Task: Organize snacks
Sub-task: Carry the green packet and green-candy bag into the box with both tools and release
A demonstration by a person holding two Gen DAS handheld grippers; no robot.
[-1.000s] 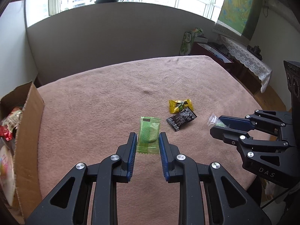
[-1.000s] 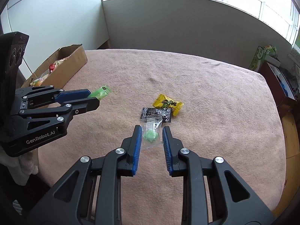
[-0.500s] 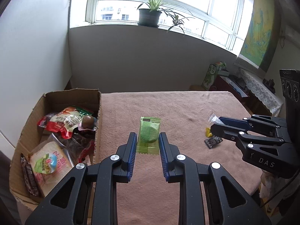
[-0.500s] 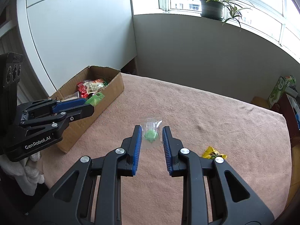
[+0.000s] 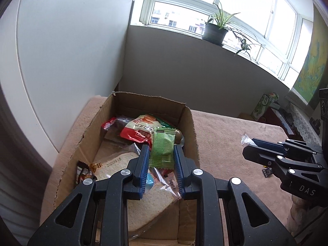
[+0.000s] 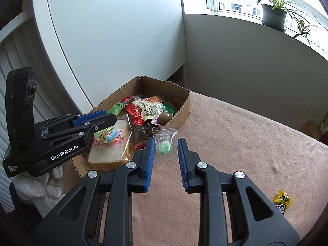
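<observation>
Our left tool (image 5: 161,156) pinches a green wafer packet (image 5: 163,148) over the cardboard box (image 5: 189,123); our right tool (image 6: 165,150) grips a clear candy bag (image 6: 165,143) nearby. We should release low, inside the walls.

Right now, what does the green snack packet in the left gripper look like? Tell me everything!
The green snack packet is a small, flat, shiny wrapper, probably plastic, with ribbed, zigzag-cut ends and a round bump inside. A dark label sits near its top. It stands upright, pinched at its sides by the left gripper, hanging above the open cardboard box of snacks. Only the blue pads touch it.
</observation>
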